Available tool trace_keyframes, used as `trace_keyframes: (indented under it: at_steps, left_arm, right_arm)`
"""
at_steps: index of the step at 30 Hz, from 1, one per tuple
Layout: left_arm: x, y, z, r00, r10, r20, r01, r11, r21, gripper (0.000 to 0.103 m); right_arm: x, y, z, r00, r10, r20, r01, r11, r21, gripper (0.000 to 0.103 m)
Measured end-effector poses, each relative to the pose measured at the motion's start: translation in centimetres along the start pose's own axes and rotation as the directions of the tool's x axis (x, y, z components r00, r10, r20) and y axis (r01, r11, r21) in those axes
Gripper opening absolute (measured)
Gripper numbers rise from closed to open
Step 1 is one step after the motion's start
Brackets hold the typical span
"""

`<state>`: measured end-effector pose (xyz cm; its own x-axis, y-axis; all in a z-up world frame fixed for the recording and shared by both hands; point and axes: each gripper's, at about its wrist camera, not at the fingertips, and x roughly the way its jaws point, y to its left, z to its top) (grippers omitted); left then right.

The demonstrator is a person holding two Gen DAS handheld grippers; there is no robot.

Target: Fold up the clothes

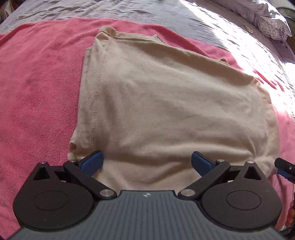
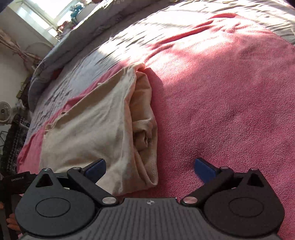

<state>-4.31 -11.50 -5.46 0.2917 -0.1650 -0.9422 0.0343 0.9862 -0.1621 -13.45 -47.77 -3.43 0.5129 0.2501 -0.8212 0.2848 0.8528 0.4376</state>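
One cream garment (image 1: 166, 103), folded to a squarish stack on one pink towel (image 1: 36, 83), filling the centre of the left wrist view.

Lies flat over the towel, stitched hem running down its left side, layered edges bunched along the right side in the right wrist view (image 2: 145, 133). Left gripper (image 1: 147, 162) at bottom centre, fingers spread wide, nothing between them, over the near edge of the cloth. Right gripper (image 2: 150, 169) likewise spread and empty, at the lower right corner of the stack. Best done, probably, by pinching all layers at both near corners together, lifting evenly, laying over square, then smoothing. Counted: one garment, one towel, two grippers, one grey bedsheet (image 1: 129, 11), one patterned pillow (image 1: 272, 27) upper right.
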Motion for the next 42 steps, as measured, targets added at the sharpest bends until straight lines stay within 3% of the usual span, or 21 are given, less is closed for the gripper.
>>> trace_keyframes:
  at_steps: [3, 7, 9, 12, 14, 18, 23, 24, 26, 28, 29, 32, 34, 36, 38, 42]
  left_arm:
    - [0.3, -0.6, -0.3, 1.000, 0.022, 0.003, -0.022, 0.999, 0.037, 0.102]
    - [0.3, -0.7, -0.5, 1.000, 0.022, 0.006, -0.022, 0.999, 0.042, 0.102]
    - [0.4, -0.8, -0.6, 1.000, 0.026, 0.004, -0.026, 0.998, 0.051, 0.102]
    - [0.4, -1.2, -1.0, 0.999, 0.040, 0.011, -0.041, 0.997, 0.068, 0.102]
    - [0.4, -1.5, -1.1, 0.998, 0.054, 0.016, -0.055, 0.995, 0.080, 0.102]
    - [0.5, -1.6, -1.0, 0.998, 0.063, 0.010, -0.063, 0.995, 0.083, 0.103]
    - [0.3, -1.4, -1.1, 0.999, 0.048, 0.010, -0.049, 0.995, 0.086, 0.103]
    - [0.3, -1.4, -1.1, 0.999, 0.046, 0.013, -0.047, 0.995, 0.088, 0.103]
    - [0.2, -1.3, -1.3, 0.999, 0.043, 0.022, -0.044, 0.995, 0.086, 0.103]
    - [0.0, -1.2, -1.4, 0.999, 0.044, 0.032, -0.046, 0.996, 0.077, 0.102]
    - [-0.1, -1.2, -1.4, 0.998, 0.050, 0.036, -0.053, 0.996, 0.071, 0.102]
    - [-0.5, -1.3, -1.5, 0.993, 0.107, 0.047, -0.110, 0.991, 0.072, 0.092]
    - [-1.1, -1.4, -1.6, 0.987, 0.149, 0.056, -0.153, 0.985, 0.082, 0.077]
    - [-1.5, -1.2, -1.7, 0.981, 0.187, 0.057, -0.191, 0.977, 0.091, 0.070]
    - [-1.8, -0.7, -1.8, 0.978, 0.203, 0.047, -0.206, 0.975, 0.088, 0.067]
    - [-3.0, 1.0, -1.8, 0.958, 0.285, 0.027, -0.286, 0.958, 0.025, 0.067]
  right_arm:
    - [0.7, 1.0, -0.1, 0.998, 0.059, -0.019, -0.058, 0.997, 0.040, 0.103]
    - [1.3, -0.2, -1.9, 0.979, 0.134, 0.153, -0.151, 0.983, 0.102, 0.103]
    - [1.4, 0.0, -2.0, 0.978, 0.124, 0.167, -0.144, 0.984, 0.108, 0.103]
    - [2.1, 1.7, -1.0, 0.992, 0.059, 0.113, -0.062, 0.998, 0.020, 0.103]
    - [2.9, 3.7, -1.1, 0.996, -0.024, 0.089, 0.034, 0.993, -0.113, 0.103]
    - [4.9, 7.9, -2.5, 0.964, -0.225, 0.139, 0.258, 0.917, -0.305, 0.103]
    - [4.8, 7.2, -2.6, 0.951, -0.228, 0.211, 0.272, 0.938, -0.213, 0.103]
    - [4.8, 7.6, -2.4, 0.949, -0.244, 0.202, 0.288, 0.929, -0.232, 0.097]
    - [4.3, 8.6, -1.7, 0.962, -0.230, 0.149, 0.264, 0.921, -0.285, 0.072]
    - [3.8, 9.2, -0.6, 0.976, -0.202, 0.085, 0.218, 0.930, -0.294, 0.023]
    - [3.5, 9.4, 0.1, 0.979, -0.197, 0.054, 0.204, 0.938, -0.279, 0.018]
    - [2.8, 8.4, 1.8, 0.990, -0.138, -0.017, 0.133, 0.974, -0.185, 0.015]
    - [2.2, 7.7, 2.8, 0.994, -0.096, -0.050, 0.090, 0.989, -0.114, 0.015]
    - [1.6, 7.5, 3.6, 0.995, -0.065, -0.070, 0.061, 0.996, -0.060, 0.015]
    - [0.7, 8.5, 4.1, 0.997, -0.050, -0.063, 0.046, 0.997, -0.062, 0.015]
    - [0.0, 14.0, 5.0, 0.999, 0.016, -0.045, -0.024, 0.982, -0.187, 0.014]
